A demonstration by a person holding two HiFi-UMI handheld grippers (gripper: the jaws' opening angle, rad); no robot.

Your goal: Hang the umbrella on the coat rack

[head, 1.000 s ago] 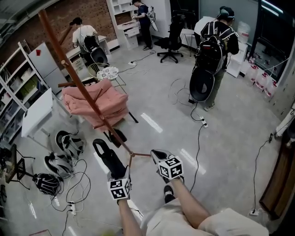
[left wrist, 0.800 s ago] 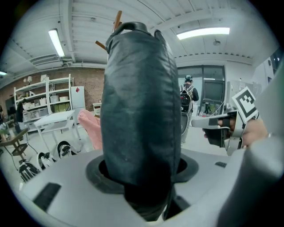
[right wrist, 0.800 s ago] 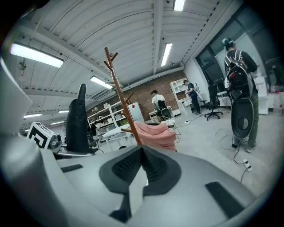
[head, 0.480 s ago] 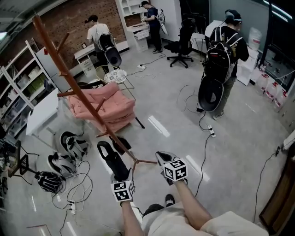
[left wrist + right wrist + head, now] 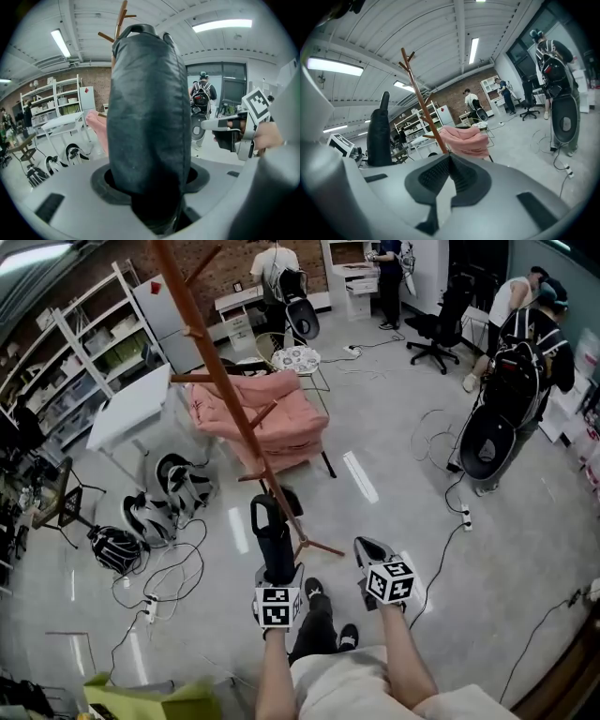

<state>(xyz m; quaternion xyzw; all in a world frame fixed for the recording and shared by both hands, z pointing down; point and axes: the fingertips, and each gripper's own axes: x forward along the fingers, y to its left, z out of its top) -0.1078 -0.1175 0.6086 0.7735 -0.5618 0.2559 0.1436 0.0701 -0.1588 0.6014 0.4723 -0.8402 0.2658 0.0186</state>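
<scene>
The left gripper (image 5: 278,577) is clamping the near end of the folded umbrella (image 5: 270,535), its jaws standing wide and pressing on either side of it. A black sleeve (image 5: 147,103) with a stitched seam is enclosing the umbrella, so that only this cover is showing. The umbrella's long axis is running in line with the gripper, straight out from the jaws and away from the person. Its far, rounded end is pointing towards the lower part of the coat rack (image 5: 247,427) and is lying just left of the pole in the head view; whether the two are touching cannot be told. The right gripper (image 5: 450,161) is hovering beside the left one with its jaws closed together and nothing between them. The rack, a brown wooden pole with short pegs, is standing on the grey floor (image 5: 403,474) just beyond both grippers. A pink chair (image 5: 295,423) is sitting behind the rack. Shelves (image 5: 84,343) along the brick wall are carrying boxes whose contents are too small to make out.
</scene>
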